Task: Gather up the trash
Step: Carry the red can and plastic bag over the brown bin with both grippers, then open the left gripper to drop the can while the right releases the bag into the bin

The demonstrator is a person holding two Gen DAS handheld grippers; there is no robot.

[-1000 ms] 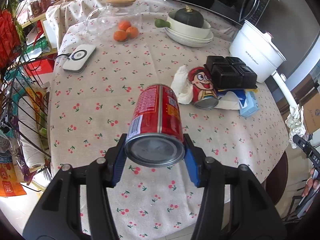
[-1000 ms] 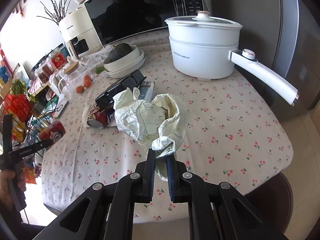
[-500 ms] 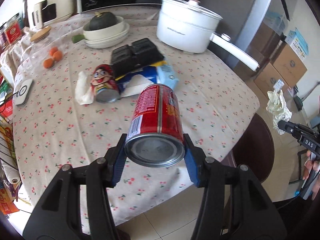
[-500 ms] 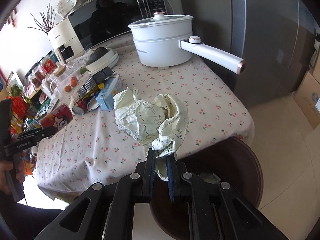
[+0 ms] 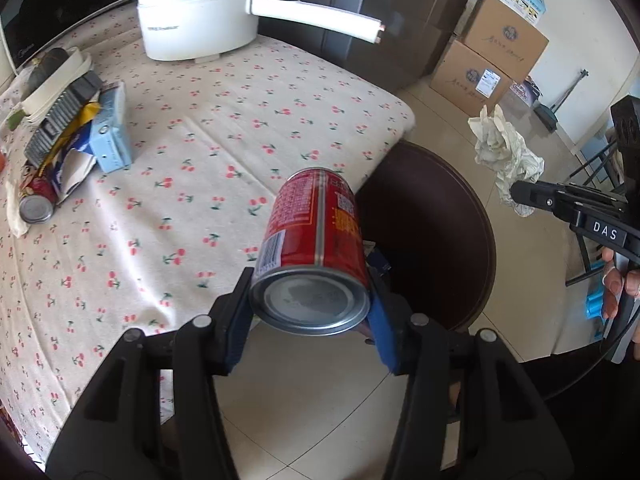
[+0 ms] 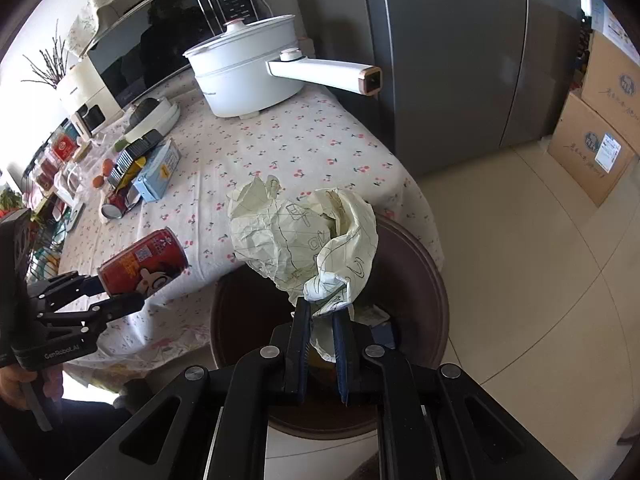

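Observation:
My left gripper (image 5: pixel 310 300) is shut on a red drink can (image 5: pixel 316 240), held on its side past the table's front edge, beside a dark brown round bin (image 5: pixel 448 240) on the floor. My right gripper (image 6: pixel 322 314) is shut on a crumpled sheet of pale paper (image 6: pixel 296 240), which hangs over the same bin (image 6: pixel 424 280). In the right wrist view, the left gripper (image 6: pixel 116 294) and its can (image 6: pixel 144 262) show at the left, over the tablecloth's edge. The left wrist view has the right gripper (image 5: pixel 520 194) at the right with the paper (image 5: pixel 504 152).
On the cherry-print tablecloth (image 5: pixel 240 120) lie another can (image 5: pixel 36 204), a blue carton (image 5: pixel 110 136) and a black ribbed tray (image 5: pixel 60 120). A white pot with a long handle (image 6: pixel 248 76) stands at the back. Cardboard boxes (image 5: pixel 492 52) and a grey fridge (image 6: pixel 460 60) border the tiled floor.
Both grippers have swung from over the table out past its edge to the brown bin. The can and the paper stay gripped as before.

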